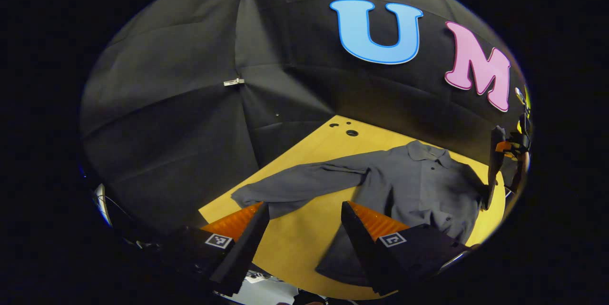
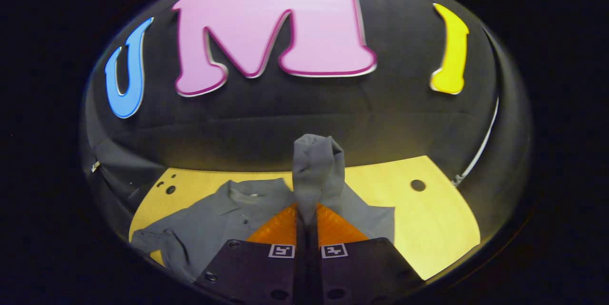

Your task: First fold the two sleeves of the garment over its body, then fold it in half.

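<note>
Pinched between the right gripper (image 2: 307, 219) fingers at bottom centre of the right gripper view, one sleeve (image 2: 316, 167) stands lifted above the grey garment (image 2: 223, 219) spread on the yellow table (image 2: 428, 229). Carrying it low across the body should keep the fold flat. At the bottom of the left gripper view, the left gripper (image 1: 304, 229) hangs spread apart and empty, with the other sleeve (image 1: 295, 183) just beyond its fingertips.
</note>
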`<state>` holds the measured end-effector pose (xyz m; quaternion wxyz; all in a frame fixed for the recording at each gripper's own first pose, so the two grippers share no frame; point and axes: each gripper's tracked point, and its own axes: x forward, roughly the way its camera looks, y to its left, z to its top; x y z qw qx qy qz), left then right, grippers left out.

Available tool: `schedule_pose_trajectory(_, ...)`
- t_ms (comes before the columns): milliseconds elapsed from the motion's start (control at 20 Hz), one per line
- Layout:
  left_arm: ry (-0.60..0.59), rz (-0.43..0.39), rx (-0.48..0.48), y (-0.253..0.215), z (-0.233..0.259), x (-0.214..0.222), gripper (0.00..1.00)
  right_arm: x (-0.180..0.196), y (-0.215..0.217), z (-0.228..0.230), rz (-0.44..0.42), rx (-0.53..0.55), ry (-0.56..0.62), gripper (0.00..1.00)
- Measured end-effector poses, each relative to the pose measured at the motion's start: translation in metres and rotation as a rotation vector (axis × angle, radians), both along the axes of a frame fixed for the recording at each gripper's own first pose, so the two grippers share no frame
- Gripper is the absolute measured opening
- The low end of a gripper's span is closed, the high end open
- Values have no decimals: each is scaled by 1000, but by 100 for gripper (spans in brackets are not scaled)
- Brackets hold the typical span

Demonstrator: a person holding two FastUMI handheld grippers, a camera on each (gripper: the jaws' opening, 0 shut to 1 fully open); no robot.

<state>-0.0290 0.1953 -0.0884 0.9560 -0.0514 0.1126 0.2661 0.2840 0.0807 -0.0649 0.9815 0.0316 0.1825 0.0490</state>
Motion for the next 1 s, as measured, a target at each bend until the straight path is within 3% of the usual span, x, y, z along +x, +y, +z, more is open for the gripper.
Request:
schedule_pose_trajectory(500, 14, 72, -28, 57, -15, -10, 96, -12, 219, -73, 267, -21, 67, 6)
schedule_pose_trajectory(800, 29, 97, -8, 79, -21, -16, 96, -26, 286, -117, 361, -96, 84, 7)
schedule_pose_trajectory(950, 42, 119, 10, 84, -22, -18, 96, -31, 306, -130, 377, -81, 97, 15)
schedule_pose_trajectory(1000, 38, 119, 18, 85, -20, -18, 96, -30, 307, -131, 374, -85, 94, 23)
